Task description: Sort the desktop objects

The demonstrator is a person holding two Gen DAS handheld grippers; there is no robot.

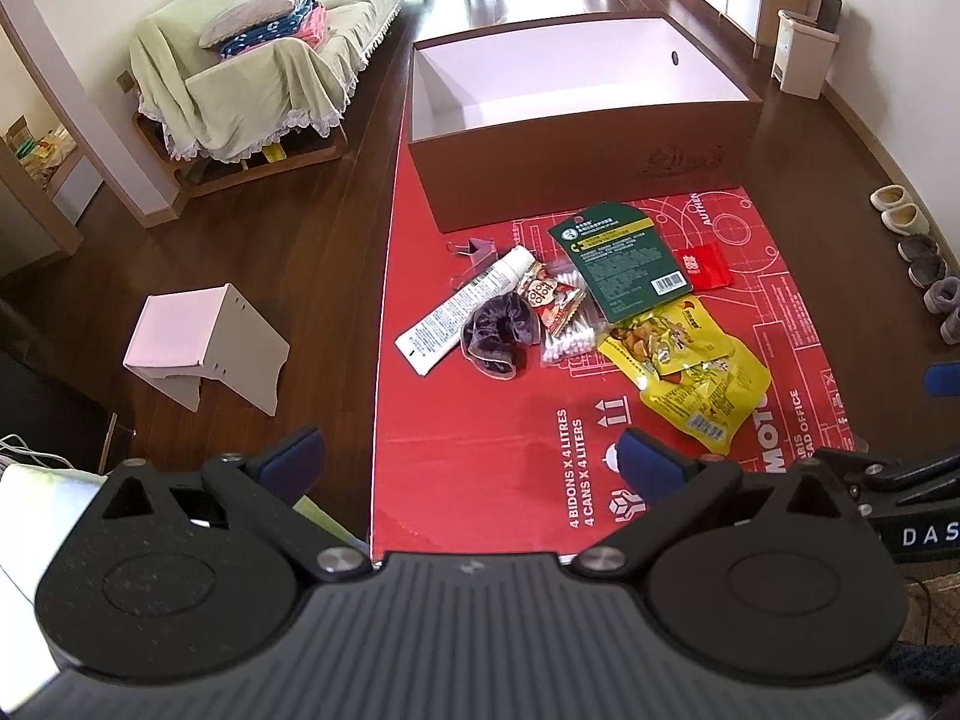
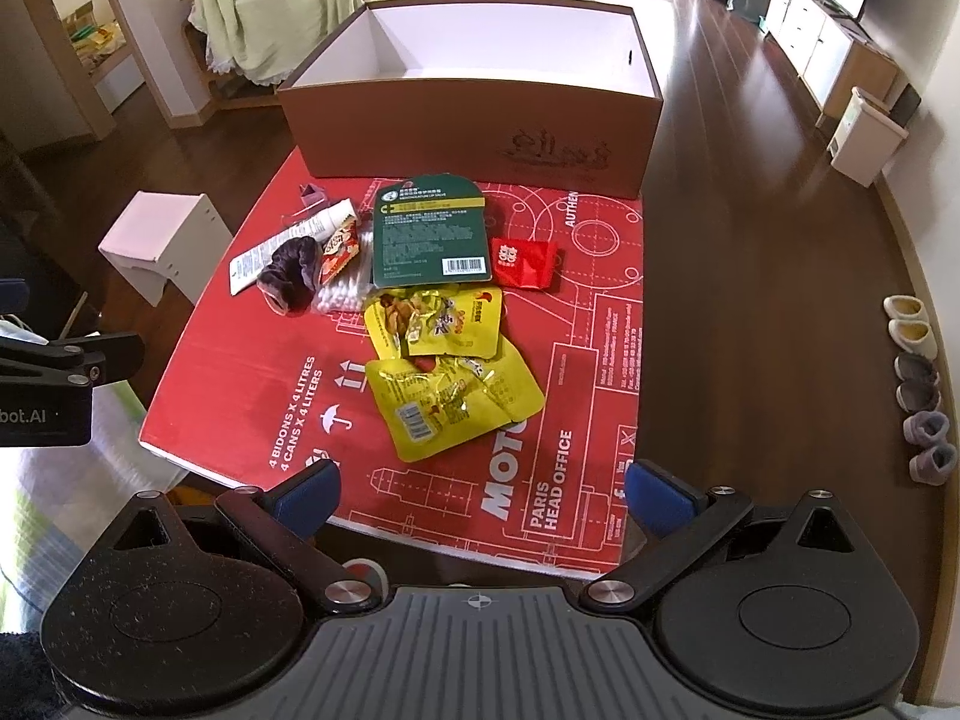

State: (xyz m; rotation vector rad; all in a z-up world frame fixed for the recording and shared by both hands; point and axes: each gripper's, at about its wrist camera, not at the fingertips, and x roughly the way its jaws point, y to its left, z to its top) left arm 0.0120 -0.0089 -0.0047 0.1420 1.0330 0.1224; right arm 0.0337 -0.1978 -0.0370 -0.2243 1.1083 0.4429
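**Both grippers poised over an unsorted pile**

Blue-padded fingers of the left gripper (image 1: 471, 459) and the right gripper (image 2: 480, 495) frame the near edge of the scene, each pair spread wide with nothing between them. Both hover short of the clutter, above the red carton (image 2: 420, 480) that serves as the desk.

Sorting appears not to have started: the brown box (image 2: 468, 126) at the far end of the carton shows a bare white interior. The things to sort lie bunched just in front of it. A green card pack (image 2: 429, 234) lies face down, barcode up, touching a small red packet (image 2: 525, 261) on one side and a bag of cotton swabs (image 2: 342, 294) on the other. Two yellow snack bags (image 2: 444, 372) overlap nearest the grippers. A white tube (image 1: 462, 309), a dark velvet scrunchie (image 1: 495, 336), a red-orange candy wrapper (image 1: 552, 300) and a binder clip (image 1: 477, 249) crowd the left side.

A clean start would likely be the nearer yellow bag: it lies apart from the tangle, so pinching its free edge should disturb nothing. The tube lies partly under the scrunchie, which is probably best lifted first.

Legible print on the carton reads "4 BIDONS X 4 LITRES", "4 CANS X 4 LITERS" and "PARIS HEAD OFFICE". Text on the packets is too small to read.
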